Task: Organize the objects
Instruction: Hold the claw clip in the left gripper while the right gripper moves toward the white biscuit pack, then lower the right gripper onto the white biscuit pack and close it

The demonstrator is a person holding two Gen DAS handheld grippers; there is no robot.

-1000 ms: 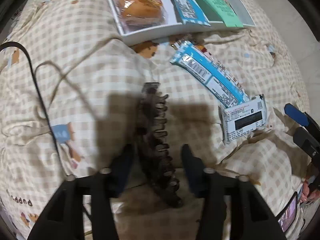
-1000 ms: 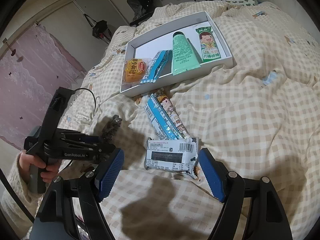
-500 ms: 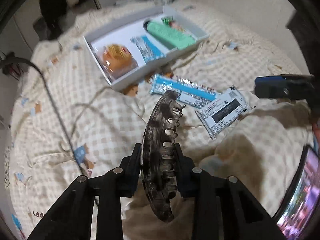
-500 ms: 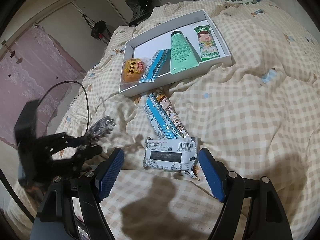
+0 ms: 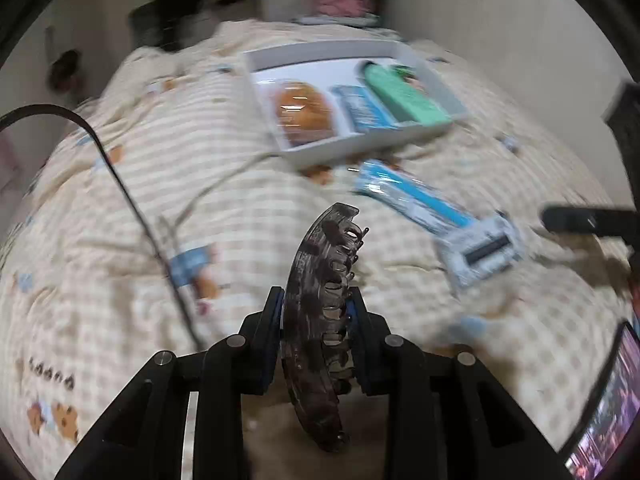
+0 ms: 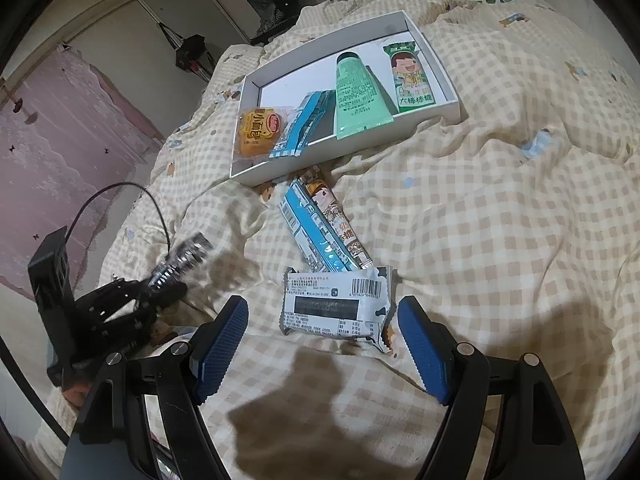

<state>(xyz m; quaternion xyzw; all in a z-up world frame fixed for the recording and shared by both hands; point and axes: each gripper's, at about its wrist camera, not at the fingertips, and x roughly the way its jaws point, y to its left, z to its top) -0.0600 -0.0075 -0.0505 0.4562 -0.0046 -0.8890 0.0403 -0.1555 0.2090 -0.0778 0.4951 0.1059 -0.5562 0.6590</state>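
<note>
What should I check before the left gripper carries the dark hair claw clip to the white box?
1. Left gripper shut on the dark brown plastic hair claw clip: ok.
2. Clip lifted off the checked quilt: ok.
3. Free space in the white cardboard box: ok, far part bare.
4. Black cable clear of the path: cannot tell.
5. Right gripper open, holding nothing: ok.

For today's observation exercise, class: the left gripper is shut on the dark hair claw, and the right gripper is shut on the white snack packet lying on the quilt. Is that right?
Not quite. The right gripper is open: in the right wrist view its fingers stand apart on either side of the white snack packet, which lies on the quilt ungrasped. The left gripper is indeed shut on the hair claw.
</note>
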